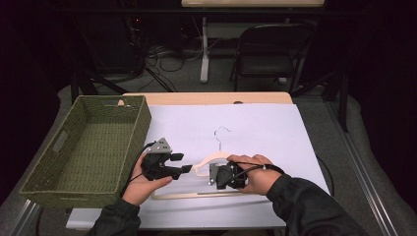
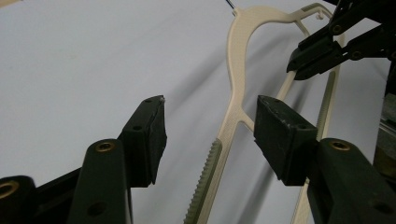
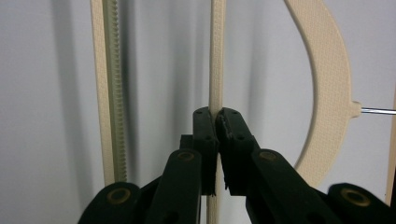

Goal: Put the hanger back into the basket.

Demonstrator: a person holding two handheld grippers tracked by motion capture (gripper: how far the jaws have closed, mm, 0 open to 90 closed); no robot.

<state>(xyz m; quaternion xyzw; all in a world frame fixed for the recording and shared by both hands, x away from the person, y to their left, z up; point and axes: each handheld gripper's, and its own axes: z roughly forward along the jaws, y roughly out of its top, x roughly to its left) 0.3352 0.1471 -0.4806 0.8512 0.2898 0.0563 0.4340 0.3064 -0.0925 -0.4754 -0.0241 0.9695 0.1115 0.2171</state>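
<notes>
Right tongs (image 3: 217, 119): my jaws are pinched tight on a thin cream bar of the hanger, the bar running straight up between the pads in my right gripper view.
Right hand (image 1: 255, 172): wrapped over those tongs in the high view, sleeve coming in from the bottom edge.
Left tongs (image 2: 210, 126): jaws spread wide, gripping nothing; the hanger's shoulder arm passes through the gap, close to one pad, and I cannot tell whether it touches.
Left hand (image 1: 145, 182): cupped under the left tongs, cable looping back toward my wrist.
Between the tongs: the two tips face each other across the hanger's near shoulder; from my left gripper view the right tongs show farther off, clamped on the bar.
Hanger (image 1: 206, 162): cream plastic, lying flat under both tongs, its metal hook (image 1: 221, 133) pointing away from me, beyond the tips.
Ribbed strip (image 3: 113, 88): a greenish toothed grip along the hanger's lower bar, just beside the bar I am pinching.
Table cover (image 1: 275, 132): pale sheet under everything, wooden table edge (image 1: 206, 98) showing past it.
Basket (image 1: 128, 142): green woven, open-topped, sitting just outside my left tongs, apart from the hanger.
Further out: a folding chair (image 1: 270, 54) and cables on the floor beyond the table.
</notes>
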